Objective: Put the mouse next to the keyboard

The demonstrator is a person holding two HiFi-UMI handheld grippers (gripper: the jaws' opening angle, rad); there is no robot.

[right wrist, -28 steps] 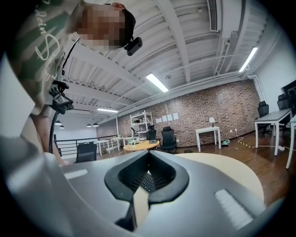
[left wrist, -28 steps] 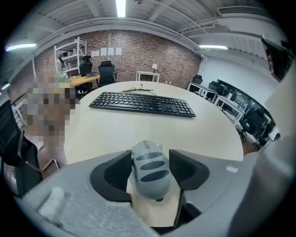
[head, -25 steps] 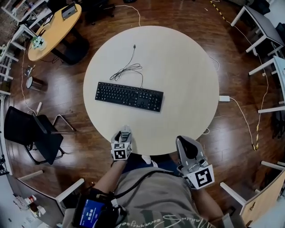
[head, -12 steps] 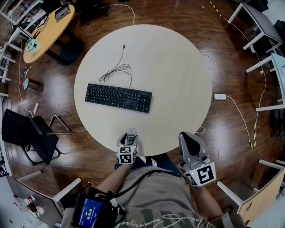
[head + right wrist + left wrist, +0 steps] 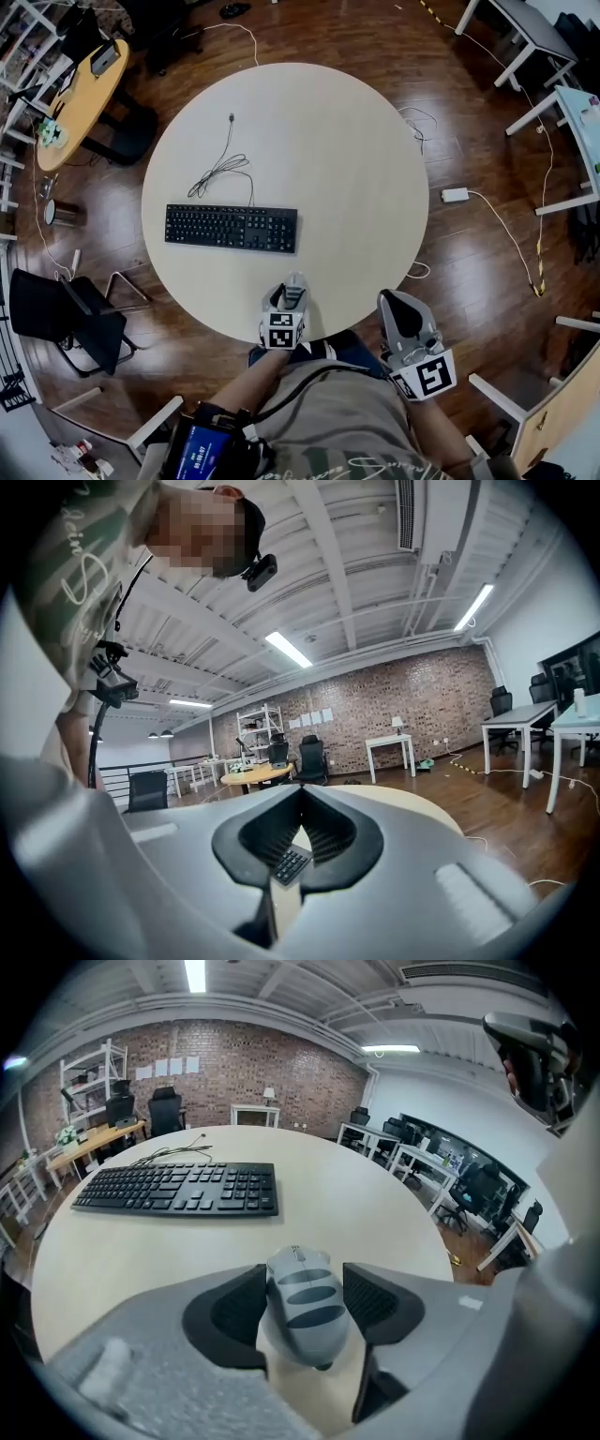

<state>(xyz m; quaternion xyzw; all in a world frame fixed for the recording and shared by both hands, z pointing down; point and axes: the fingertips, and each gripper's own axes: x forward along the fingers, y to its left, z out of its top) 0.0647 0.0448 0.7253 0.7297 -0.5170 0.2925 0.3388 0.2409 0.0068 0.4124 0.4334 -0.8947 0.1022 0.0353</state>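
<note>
A black keyboard (image 5: 232,228) (image 5: 183,1189) lies on the left half of the round beige table (image 5: 347,159), its cable (image 5: 220,164) coiled behind it. My left gripper (image 5: 296,284) (image 5: 300,1288) is shut on a grey mouse (image 5: 294,297) (image 5: 302,1302) and hovers over the table's near edge, to the right of the keyboard and nearer to me than it. My right gripper (image 5: 397,302) (image 5: 300,794) hangs off the table at the near right, its tips together and nothing held. Part of the keyboard (image 5: 291,863) shows through the gap below its jaws.
A black office chair (image 5: 66,309) stands left of the table. An oval wooden table (image 5: 75,94) is at the far left, white desks (image 5: 525,37) at the far right. A white adapter with cord (image 5: 456,195) lies on the wooden floor to the right.
The head view has shifted, so the keyboard now sits further left in the picture. My left gripper with the mouse has moved right relative to the keyboard and slightly forward over the table edge. The right gripper has barely moved.
</note>
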